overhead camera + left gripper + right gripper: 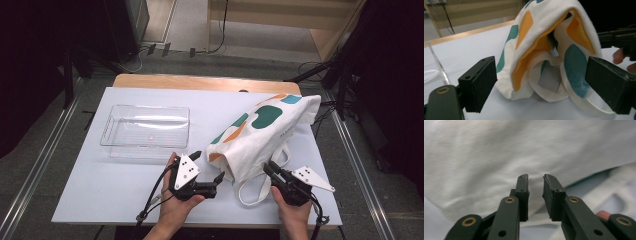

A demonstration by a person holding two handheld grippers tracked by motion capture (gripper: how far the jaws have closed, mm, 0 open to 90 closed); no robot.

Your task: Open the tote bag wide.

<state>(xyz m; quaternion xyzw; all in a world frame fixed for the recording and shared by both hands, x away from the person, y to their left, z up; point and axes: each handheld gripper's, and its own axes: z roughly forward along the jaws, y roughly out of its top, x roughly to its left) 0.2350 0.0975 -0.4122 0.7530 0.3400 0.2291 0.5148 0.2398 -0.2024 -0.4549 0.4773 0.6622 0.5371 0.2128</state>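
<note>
Lab: railed floor [35,170], cabled rig [310,70]

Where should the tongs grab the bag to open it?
Grab the bag by the rim of its mouth, coming from the near, open end. It lies on its side with the mouth gaping toward the left tongs, so that raised edge is probably the easiest fold to pinch.

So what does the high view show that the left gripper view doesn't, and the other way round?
High view: the whole clear plastic tray, the full length of the tote bag on the white table, and both the left gripper and the right gripper at the bag's mouth. Left gripper view: the bag's open mouth seen from inside, orange lining and folded handle, between wide-open jaws. Shared: bag, table, tray edge.
</note>
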